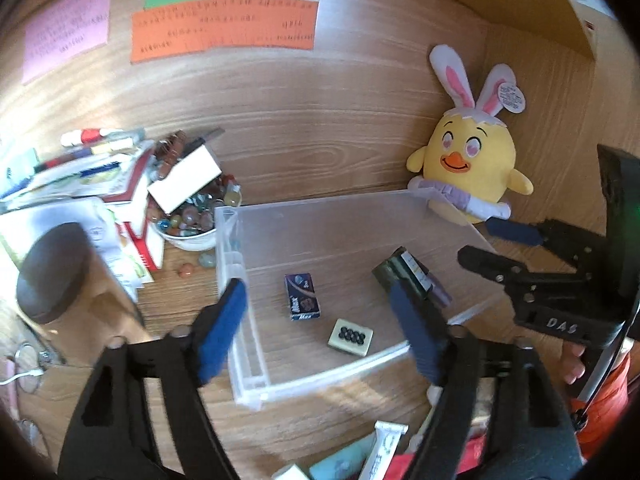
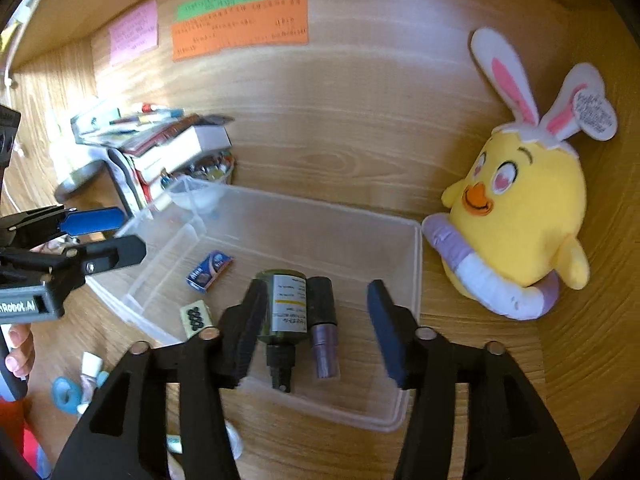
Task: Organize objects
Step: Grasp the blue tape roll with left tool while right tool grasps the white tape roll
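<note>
— Left gripper (image 1: 320, 320)? 
— Spread wide, gripping nothing, above clear bin (image 1: 236, 264). 
— Right gripper (image 2: 316, 320)? 
— Gaping too, empty. 
— Green bottle (image 2: 282, 312)? 
— Lying inside bin, beside left finger, purple tube (image 2: 324, 344) touching; small blue box (image 2: 210, 270) farther left.

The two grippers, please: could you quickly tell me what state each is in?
Left gripper: open, holding nothing, over the clear plastic bin.
Right gripper: open, holding nothing, above the dark bottle.

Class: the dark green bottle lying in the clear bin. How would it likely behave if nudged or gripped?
The bottle lies on its side and looks round, so it would probably roll. Its surface looks smooth, possibly slippery. The purple tube alongside may block rolling that way.
</note>
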Demonstrator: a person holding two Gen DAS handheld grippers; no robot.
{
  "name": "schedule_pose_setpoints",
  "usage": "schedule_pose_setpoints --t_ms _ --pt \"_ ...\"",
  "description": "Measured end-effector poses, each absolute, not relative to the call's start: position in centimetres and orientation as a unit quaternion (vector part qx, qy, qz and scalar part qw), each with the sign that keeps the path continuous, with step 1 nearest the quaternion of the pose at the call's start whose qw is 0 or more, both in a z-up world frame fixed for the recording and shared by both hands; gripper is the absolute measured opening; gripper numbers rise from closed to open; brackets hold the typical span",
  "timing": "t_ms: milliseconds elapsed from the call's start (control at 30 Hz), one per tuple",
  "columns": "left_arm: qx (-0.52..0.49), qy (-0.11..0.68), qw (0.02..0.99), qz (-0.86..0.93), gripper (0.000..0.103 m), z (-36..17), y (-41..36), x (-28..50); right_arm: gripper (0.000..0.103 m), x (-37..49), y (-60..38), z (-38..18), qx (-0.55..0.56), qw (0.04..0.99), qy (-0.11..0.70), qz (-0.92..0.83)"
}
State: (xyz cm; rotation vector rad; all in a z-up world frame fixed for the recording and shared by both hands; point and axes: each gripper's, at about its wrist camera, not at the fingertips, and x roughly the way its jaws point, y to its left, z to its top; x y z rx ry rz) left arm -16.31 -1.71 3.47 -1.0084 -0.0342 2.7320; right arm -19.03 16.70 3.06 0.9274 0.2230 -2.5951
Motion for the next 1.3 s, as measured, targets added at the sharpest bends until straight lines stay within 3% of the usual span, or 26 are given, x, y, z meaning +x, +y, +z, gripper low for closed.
schedule_pose_setpoints --t_ms 100,300,1300 --pt "-0.335 -0.004 0.106 0.936 0.094 3.8 -2.0 -14.8 0.067 -17.8 16.9 3.7 0.317 0.188 0.079 -0.926" --pt "-0.335 -0.001 0.093 0.938 0.098 3.8 -2.8 -12.2 0.079 -15.5 17.2 4.0 0.31 0.19 0.073 -0.929" --pt "-0.418 -0.015 0.076 0.905 0.098 -4.3 -5.5 -3.2 0.081 -11.6 16.1 -2.3 0.398 0.219 0.042 -0.89"
